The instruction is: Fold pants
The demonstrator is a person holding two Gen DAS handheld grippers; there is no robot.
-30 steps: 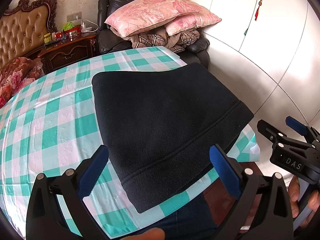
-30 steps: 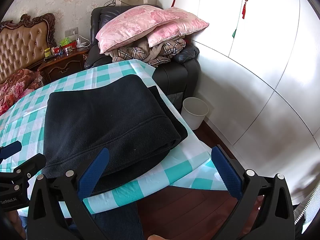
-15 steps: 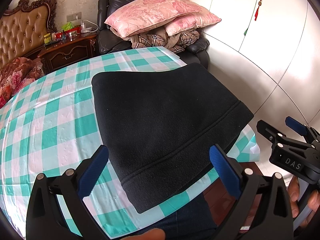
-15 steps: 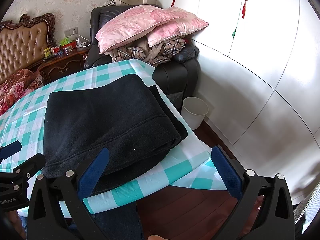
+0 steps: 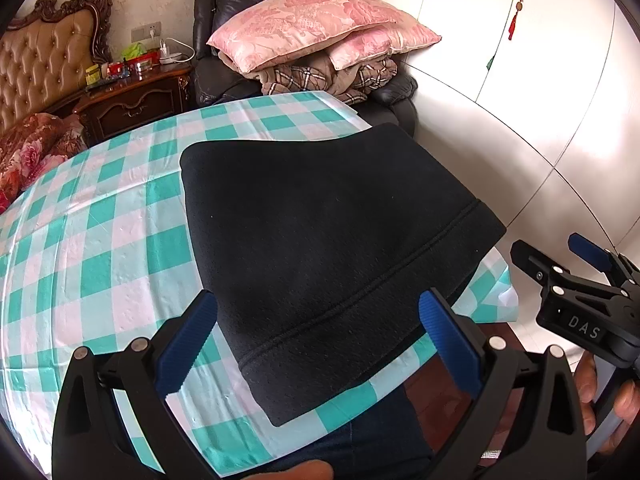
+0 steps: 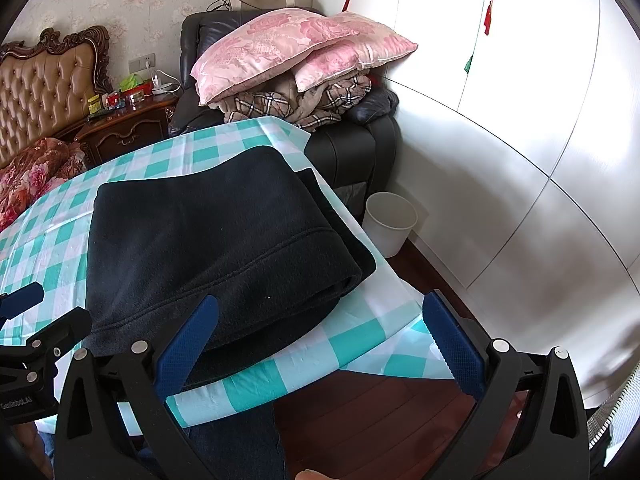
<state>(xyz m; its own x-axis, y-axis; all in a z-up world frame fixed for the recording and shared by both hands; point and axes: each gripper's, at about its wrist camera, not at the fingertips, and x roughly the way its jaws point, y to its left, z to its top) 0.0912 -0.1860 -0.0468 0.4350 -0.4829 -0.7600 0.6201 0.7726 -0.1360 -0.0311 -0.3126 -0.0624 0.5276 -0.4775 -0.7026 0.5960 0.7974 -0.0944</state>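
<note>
The black fleece pants (image 5: 320, 248) lie folded in a thick stack on the teal-and-white checked tablecloth (image 5: 100, 248), near the table's right corner; they also show in the right wrist view (image 6: 208, 248). My left gripper (image 5: 318, 344) is open and empty, held above the near edge of the stack. My right gripper (image 6: 320, 348) is open and empty, off the table's near right corner, and shows at the right of the left wrist view (image 5: 560, 264). Neither gripper touches the pants.
A black armchair piled with pink pillows (image 5: 320, 28) and plaid blankets stands behind the table. A wooden nightstand (image 5: 132, 96) and a tufted headboard are at the back left. A white bin (image 6: 390, 220) stands on the floor by the white wardrobe (image 6: 520, 160).
</note>
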